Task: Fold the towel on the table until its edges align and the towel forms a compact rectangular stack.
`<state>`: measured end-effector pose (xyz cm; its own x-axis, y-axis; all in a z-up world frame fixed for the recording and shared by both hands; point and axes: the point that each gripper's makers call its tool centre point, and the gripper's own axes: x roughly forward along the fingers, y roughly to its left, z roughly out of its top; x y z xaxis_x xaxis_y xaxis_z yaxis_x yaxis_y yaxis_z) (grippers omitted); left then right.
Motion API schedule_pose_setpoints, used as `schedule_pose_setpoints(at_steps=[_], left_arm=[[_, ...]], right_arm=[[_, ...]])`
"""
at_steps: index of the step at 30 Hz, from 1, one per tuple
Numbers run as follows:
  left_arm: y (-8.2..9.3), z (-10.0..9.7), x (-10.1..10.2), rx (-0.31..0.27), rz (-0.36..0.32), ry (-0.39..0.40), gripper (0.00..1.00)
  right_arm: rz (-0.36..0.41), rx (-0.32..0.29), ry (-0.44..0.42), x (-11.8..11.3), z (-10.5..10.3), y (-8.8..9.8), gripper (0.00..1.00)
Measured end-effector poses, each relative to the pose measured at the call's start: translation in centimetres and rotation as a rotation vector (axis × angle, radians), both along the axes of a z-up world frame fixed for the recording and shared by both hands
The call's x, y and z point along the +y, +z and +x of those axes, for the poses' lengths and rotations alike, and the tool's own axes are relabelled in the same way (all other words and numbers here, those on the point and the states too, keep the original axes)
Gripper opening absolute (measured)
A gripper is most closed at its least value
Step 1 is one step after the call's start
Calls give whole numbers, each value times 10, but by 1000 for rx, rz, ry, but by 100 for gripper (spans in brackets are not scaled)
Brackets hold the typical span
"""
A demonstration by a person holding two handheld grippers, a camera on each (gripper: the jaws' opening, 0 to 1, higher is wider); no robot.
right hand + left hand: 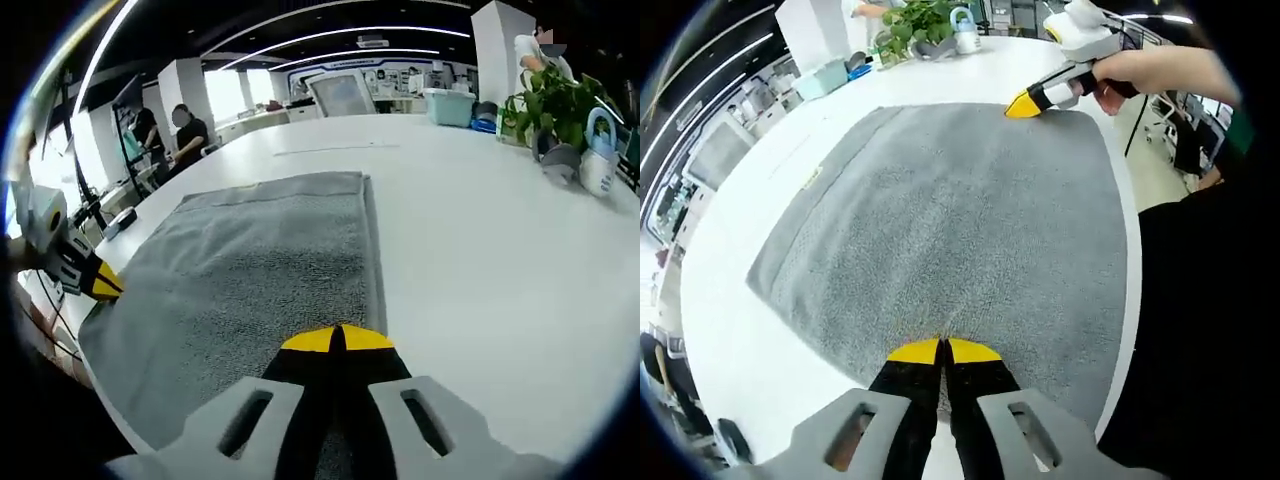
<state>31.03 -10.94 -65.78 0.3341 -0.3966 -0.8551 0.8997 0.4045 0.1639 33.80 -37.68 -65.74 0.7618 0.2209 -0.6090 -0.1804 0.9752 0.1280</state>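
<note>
The grey towel [950, 230] lies flat on the white worktop [770, 330], spread to full size along the edge nearest the person. It appears to be 1 layer, with a hemmed band along its far long side, so no fold looks to be made yet. The flat spread leaves both near corners open to a pinch.

The left gripper [943, 351] rests at one near corner of the towel. Its yellow-tipped jaws are pressed together with no gap visible between them, and their tips sit on the pile at the hem. The jaws look clamped on the towel edge, though the cloth between them is hidden.

The right gripper [337, 338] sits at the other near corner, at the end of the same edge. In the right gripper view its jaws are likewise closed tip to tip over the towel surface. In the left gripper view the same gripper touches the corner, held by a hand [1150, 72].

Placing 1 gripper on each corner of a single edge suits a half fold: both corners can be lifted together and carried across to the opposite edge.

A potted plant [555, 105] and a watering can [600, 150] stand well apart from the towel.
</note>
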Motion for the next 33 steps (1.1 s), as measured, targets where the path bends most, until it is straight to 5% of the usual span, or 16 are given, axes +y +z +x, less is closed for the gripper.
schedule_pose_setpoints(at_steps=[7,9,24,28,33], left_arm=[[0,-1,-1,-5,23,-24,2],[0,0,-1,1,23,-22,2],[0,-1,0,-37,0,-27,2],[0,-1,-1,-39,8,-35,2],[0,-1,-1,-42,10,-29,2]], right_arm=[[-2,0,-5,1,0,0,0],[-82,9,45,1,0,0,0],[-288,-21,136,5,1,-2,0],[-441,-17,237,7,2,-1,0],[-411,-25,205,6,1,0,0]])
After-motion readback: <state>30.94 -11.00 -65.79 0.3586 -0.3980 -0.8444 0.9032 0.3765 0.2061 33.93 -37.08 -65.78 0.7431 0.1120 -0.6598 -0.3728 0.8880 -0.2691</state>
